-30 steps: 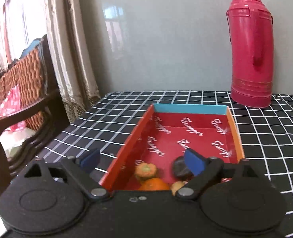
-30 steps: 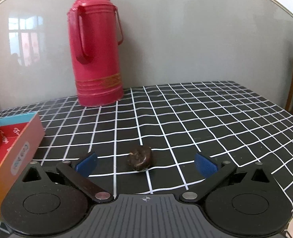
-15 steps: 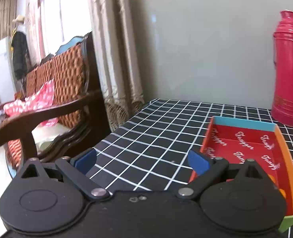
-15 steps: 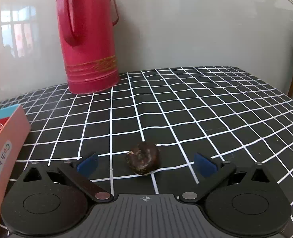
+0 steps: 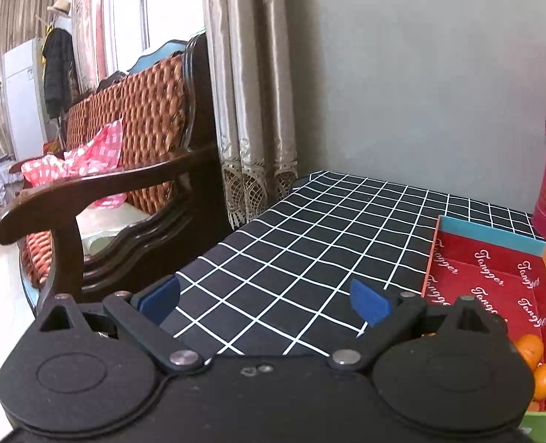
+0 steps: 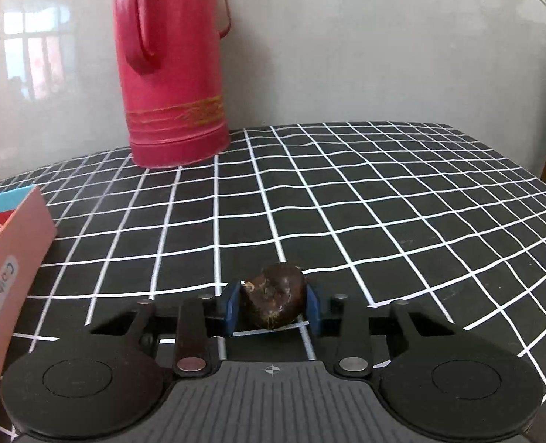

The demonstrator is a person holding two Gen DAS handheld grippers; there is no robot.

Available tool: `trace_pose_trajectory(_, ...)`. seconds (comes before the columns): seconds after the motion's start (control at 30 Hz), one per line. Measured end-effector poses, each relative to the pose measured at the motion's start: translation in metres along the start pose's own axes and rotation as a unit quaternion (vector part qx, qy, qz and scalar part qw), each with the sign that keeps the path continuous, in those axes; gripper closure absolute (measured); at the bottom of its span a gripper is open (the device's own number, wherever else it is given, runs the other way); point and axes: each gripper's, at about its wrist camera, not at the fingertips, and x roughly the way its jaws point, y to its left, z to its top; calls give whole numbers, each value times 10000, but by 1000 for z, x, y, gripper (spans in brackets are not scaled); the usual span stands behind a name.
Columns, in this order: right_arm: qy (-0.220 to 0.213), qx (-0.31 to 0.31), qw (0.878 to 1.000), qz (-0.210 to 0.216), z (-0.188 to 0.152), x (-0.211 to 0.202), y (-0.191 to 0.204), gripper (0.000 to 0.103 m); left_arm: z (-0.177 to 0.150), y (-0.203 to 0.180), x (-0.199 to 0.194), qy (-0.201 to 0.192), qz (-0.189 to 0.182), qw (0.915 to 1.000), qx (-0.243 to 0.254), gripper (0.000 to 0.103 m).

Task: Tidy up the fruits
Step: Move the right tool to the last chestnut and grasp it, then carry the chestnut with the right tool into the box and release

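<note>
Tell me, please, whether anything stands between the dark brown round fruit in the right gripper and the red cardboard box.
Nothing visible does: only bare black checked tablecloth lies between the dark brown round fruit and the red cardboard box; the red thermos stands farther back.

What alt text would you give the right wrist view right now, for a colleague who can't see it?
The right gripper has just closed its blue pads on a small dark brown fruit on the black, white-gridded tablecloth. A tall red thermos stands at the back by the grey wall, and the side of the open box shows at the left edge.
</note>
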Motion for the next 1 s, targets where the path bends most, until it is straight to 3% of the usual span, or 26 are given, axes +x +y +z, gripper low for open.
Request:
trace_pose_trajectory(0.13,-170,-80,9993,319,1,-11,9,66,-1,1,1,51,24,10000,-43,10)
trace_pose_trajectory(0.3,-555,-214,9920,1118,6,-38,32,66,-1,3,2,91,103,9999,-88,10)
trace_pose_trajectory(0.63,-867,-976,9533,2722,-2,-83,96,66,-6,8,8,307,196,9993,75,10)
trace_pose_trajectory(0.83,-665,-1358,9417,3005,-14,-85,131,66,-11,17,11,387,266,9987,182,10)
trace_pose_trajectory(0.97,-640,-1613,9404,2926,-22,-87,146,65,-12,23,14,423,293,9985,185,10)
trace_pose_trajectory(1.0,-625,-1673,9399,2909,-24,-86,149,52,-12,25,15,439,287,9985,160,10)
